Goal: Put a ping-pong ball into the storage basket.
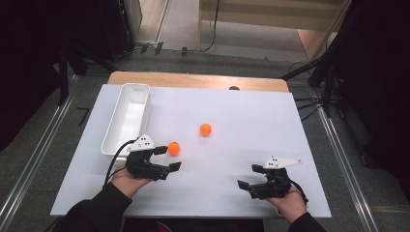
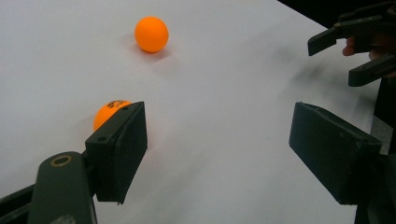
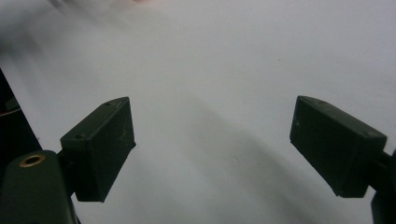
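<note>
Here, near table (image 1: 227, 193) edge: right gripper (image 1: 248, 178) low over bare white top, jaws wide apart, holding nothing, pointing left across table. Left gripper (image 1: 168, 158) held in left hand (image 1: 126, 180), jaws also wide apart and empty, aimed forward and right. Near ball (image 1: 173, 148) sits just outside its far jaw, touching or almost so, not between jaws; round, so no long axis or heading. Printed mark faces up. Far ball (image 1: 205, 129) lies farther out, mid-table. White bin (image 1: 126, 118) at far left.

One jaw of the left claw (image 2: 217, 144) hides most of the nearer orange ball (image 2: 108, 112).
</note>
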Motion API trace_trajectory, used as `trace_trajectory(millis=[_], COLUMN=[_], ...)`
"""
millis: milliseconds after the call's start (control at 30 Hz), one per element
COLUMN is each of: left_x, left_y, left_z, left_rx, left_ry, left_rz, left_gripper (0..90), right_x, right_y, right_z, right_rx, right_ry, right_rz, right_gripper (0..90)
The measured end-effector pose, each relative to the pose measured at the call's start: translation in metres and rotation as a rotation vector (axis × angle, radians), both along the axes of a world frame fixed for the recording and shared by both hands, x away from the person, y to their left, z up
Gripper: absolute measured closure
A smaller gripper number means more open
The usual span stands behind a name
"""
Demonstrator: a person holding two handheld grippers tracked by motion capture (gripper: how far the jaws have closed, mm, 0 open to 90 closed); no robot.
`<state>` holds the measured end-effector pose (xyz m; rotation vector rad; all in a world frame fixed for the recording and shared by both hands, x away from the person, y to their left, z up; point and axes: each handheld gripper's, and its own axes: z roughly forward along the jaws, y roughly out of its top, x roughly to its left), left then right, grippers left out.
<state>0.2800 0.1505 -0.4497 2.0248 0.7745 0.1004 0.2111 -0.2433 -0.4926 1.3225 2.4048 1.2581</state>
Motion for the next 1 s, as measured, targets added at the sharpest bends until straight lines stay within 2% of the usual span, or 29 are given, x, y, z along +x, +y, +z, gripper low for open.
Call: trace_trajectory(millis=[133,233,300,400,800,1000], left_x=[0.005,0.007,0.008,0.009,0.024,0.032], left_y=[-0.003,-0.006,-0.009,-0.013,-0.023,-0.028], left_z=[0.002,0.002,0.002,0.003,0.004,0.002], left_rx=[-0.012,-0.023,-0.029,-0.006,0.017,0.036], left_ry=[-0.009,-0.012,-0.013,-0.025,-0.029,-0.038], left_rz=[-0.011,-0.02,-0.033,-0.038,-0.011,0.024], left_gripper=[13.1,12.3,7.5,0.0,0.0,0.0], right_x=[-0.001,-0.001,-0.002,-0.002,-0.001,-0.001], right_y=[-0.002,-0.003,-0.003,-0.003,-0.004,-0.004], right_z=[-0.001,-0.002,-0.001,-0.001,-0.002,-0.002], right_rx=[-0.002,0.006,0.007,0.003,0.002,0.0], right_ry=[0.002,0.009,0.01,0.008,0.014,0.01], right_rz=[-0.013,-0.018,-0.019,-0.018,-0.018,-0.014], right_gripper=[12.3,12.3,12.3,12.3,12.3,12.3])
